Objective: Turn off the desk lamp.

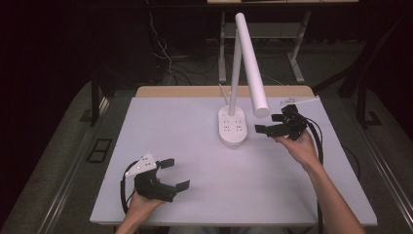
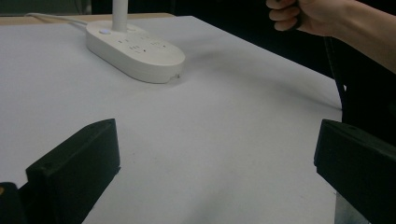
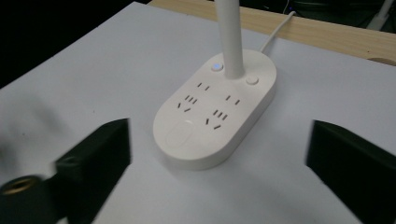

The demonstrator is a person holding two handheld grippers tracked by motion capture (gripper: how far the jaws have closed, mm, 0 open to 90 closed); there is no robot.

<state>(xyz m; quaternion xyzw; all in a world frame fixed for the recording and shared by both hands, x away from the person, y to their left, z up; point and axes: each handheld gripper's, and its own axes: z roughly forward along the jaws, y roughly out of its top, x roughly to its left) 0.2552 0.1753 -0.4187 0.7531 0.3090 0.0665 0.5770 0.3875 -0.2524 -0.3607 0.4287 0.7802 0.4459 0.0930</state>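
A white desk lamp stands on the white table [image 1: 195, 146]. Its oval base [image 1: 232, 126] carries power sockets, a lit button [image 3: 216, 67] and a second round button [image 3: 252, 80]. The thin post [image 1: 235, 63] rises from the base and the long tube head [image 1: 252, 63] slants down to the right. My right gripper [image 1: 272, 123] is open just right of the base, jaws wide, pointing at the base [image 3: 215, 116]. My left gripper [image 1: 175, 172] rests open near the table's front left, empty, with the base [image 2: 135, 49] far ahead of it.
A wooden strip [image 1: 224, 91] runs along the table's back edge, and the lamp's white cord [image 3: 275, 35] crosses it. The person's right hand [image 2: 308, 16] is seen in the left gripper view. Black cables trail from both grippers. Desk legs and wires stand behind the table.
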